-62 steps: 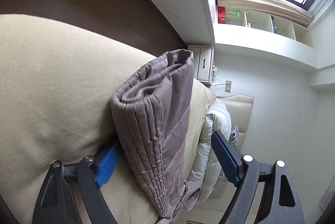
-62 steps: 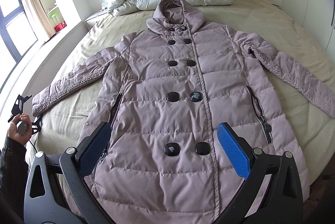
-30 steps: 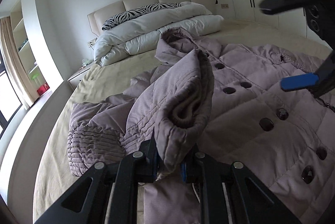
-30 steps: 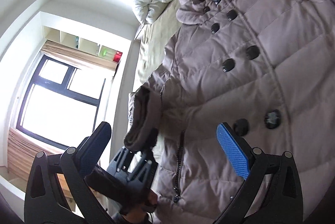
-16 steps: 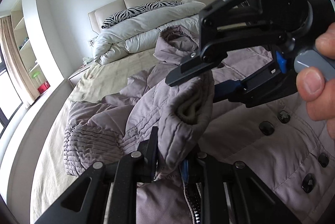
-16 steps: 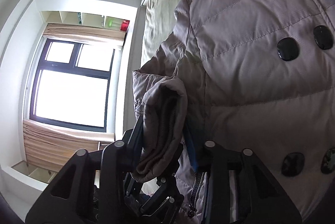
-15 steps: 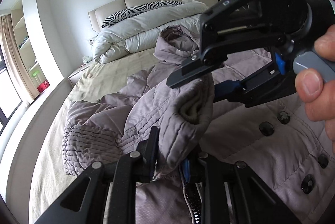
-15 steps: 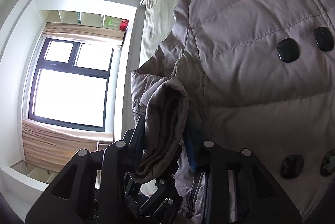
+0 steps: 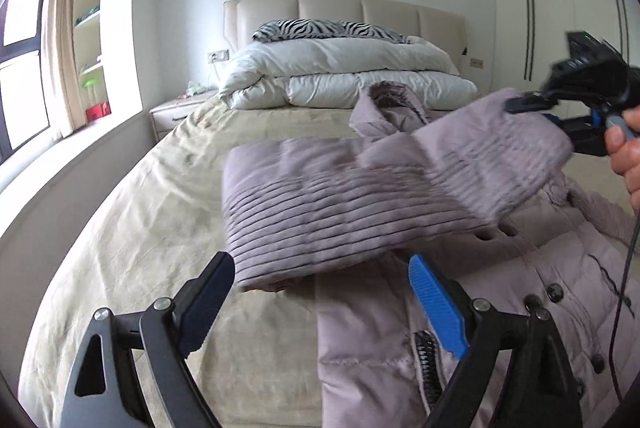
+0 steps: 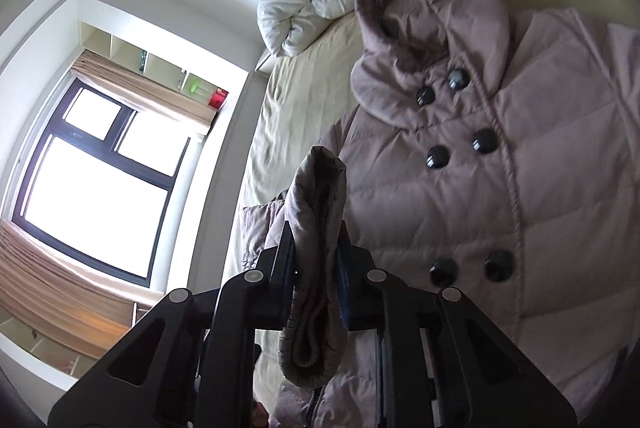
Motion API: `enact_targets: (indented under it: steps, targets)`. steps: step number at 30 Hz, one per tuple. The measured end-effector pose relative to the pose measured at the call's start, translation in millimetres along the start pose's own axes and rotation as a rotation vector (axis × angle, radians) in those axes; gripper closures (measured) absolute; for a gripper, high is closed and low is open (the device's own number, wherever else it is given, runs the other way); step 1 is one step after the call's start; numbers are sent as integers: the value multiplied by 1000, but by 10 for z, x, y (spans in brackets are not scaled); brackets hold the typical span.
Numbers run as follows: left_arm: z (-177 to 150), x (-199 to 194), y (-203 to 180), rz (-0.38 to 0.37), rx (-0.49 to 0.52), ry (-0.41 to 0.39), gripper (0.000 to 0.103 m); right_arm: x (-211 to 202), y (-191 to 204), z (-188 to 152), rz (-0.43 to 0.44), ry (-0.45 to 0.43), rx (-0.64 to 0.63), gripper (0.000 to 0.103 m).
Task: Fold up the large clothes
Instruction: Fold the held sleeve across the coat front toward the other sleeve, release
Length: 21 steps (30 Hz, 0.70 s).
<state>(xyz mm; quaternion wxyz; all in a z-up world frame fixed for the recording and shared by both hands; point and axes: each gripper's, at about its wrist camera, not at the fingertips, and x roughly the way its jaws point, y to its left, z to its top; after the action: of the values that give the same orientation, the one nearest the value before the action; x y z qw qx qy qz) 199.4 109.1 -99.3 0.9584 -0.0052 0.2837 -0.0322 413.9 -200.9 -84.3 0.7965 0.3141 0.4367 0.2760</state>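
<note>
Bed (image 9: 132, 220) — coat sleeve (image 10: 316, 228) in right gripper (image 10: 316, 256)

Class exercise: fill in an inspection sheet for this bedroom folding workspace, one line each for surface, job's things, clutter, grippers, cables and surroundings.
Surface: bed with a beige sheet, wrinkled.
Job's things: mauve hooded down coat lying front up, buttoned; its sleeve lifted across the body.
Clutter: white duvet and zebra pillow at the headboard.
Grippers: left hand-held gripper open, holding nothing; right hand-held gripper shut on the sleeve cuff.
Cables: thin dark cable hanging over the coat.
Surroundings: window, wall shelves, nightstand, wardrobe.
</note>
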Motion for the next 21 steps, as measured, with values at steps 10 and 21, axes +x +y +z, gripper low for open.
enact_targets:
  steps: [10, 21]
  targets:
    - [134, 607, 321, 57, -78, 103, 12, -817, -960, 677, -148, -161, 121, 86]
    - [260, 1158, -209, 111, 112, 136, 10, -1096, -419, 694, 24, -260, 101, 87]
